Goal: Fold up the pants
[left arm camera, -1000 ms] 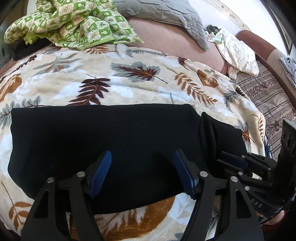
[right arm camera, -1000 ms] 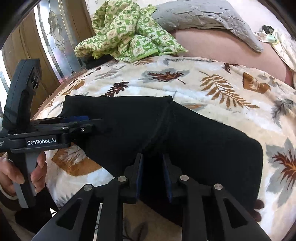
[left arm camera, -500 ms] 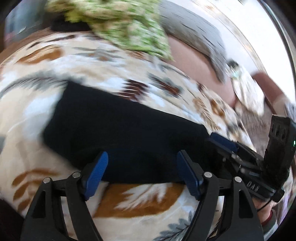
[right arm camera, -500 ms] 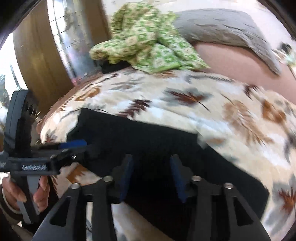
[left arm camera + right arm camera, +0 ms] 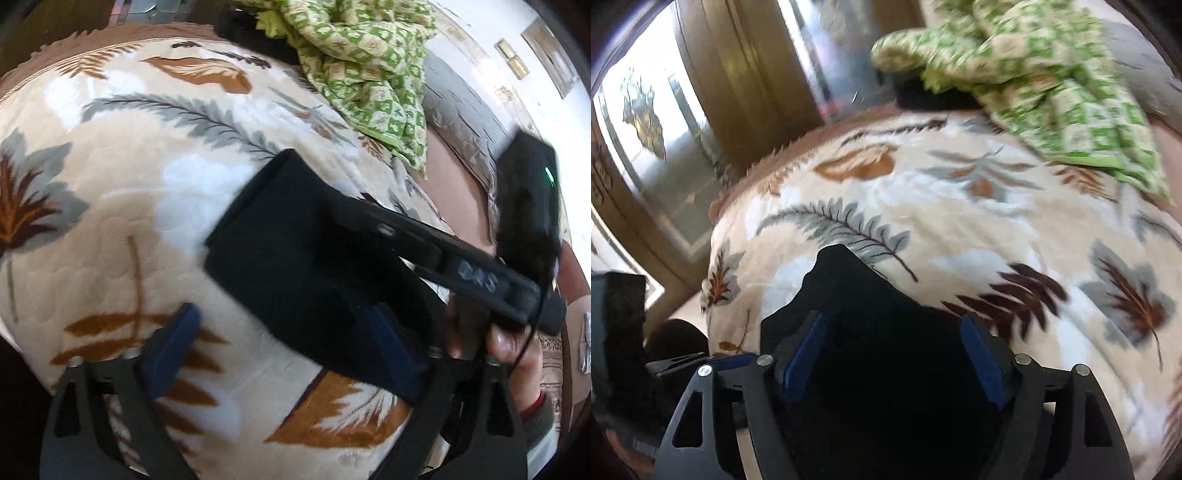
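Black pants on the leaf blanket, both our grippers open

The pants (image 5: 295,251) lie folded in the middle of the blanket (image 5: 122,229). Our left gripper (image 5: 288,350) and right gripper (image 5: 894,362) hang over them, jaws wide, holding nothing. The cloth looks soft, light and floppy, so we should pinch the edge at 6 o'clock

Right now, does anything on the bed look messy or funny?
The black pants lie folded and fairly neat on the leaf blanket; both grippers' jaws are spread wide. The only messy thing is the green checked cloth, heaped in a crumpled pile at the far edge. Nothing looks spilled or broken.
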The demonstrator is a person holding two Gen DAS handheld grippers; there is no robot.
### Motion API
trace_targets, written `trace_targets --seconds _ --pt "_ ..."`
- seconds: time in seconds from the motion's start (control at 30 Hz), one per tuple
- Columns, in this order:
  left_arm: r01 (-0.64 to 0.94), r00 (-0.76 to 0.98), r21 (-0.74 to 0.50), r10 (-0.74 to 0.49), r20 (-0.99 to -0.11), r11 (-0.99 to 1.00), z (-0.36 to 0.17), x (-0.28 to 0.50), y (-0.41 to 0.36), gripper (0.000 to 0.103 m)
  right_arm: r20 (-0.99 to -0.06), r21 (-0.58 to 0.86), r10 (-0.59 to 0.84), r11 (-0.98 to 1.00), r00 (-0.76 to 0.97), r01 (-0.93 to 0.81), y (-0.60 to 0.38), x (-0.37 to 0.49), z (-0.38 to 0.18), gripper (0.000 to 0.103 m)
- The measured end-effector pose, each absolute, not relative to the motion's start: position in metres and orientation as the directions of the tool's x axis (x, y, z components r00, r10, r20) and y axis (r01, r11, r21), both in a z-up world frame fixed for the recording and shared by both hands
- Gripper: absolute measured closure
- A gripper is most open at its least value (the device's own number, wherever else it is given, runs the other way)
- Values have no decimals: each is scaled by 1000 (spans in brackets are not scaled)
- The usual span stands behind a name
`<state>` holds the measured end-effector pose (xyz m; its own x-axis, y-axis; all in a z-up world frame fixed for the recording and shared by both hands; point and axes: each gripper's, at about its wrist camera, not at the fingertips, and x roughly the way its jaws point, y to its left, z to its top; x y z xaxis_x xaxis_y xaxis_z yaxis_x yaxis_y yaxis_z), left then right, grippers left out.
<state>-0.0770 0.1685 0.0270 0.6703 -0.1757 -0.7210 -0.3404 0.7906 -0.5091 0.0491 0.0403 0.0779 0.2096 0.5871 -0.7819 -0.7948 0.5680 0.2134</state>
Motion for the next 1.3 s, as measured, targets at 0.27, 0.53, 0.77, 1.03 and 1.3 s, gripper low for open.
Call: trace_targets --seconds 0.27,0.53,0.77,1.03,1.3 --pt "-272 749 -615 -238 -618 740 36 -63 181 35 -761 294 633 529 140 -796 66 57 59 86" --pt "161 825 -482 -385 -413 861 138 -64 107 81 -520 436 799 553 303 -710 -35 52 141 91" --pt "525 644 -371 -643 -415 765 143 -85 -32 84 -386 513 750 659 538 -550 -203 9 171 93" --pt "612 364 -424 -714 -598 668 87 -86 -88 79 -558 540 506 823 658 -175 -338 -46 103 71" --pt "558 576 -303 -623 -529 772 128 -90 -17 30 -539 620 596 759 596 -199 -324 -62 90 20"
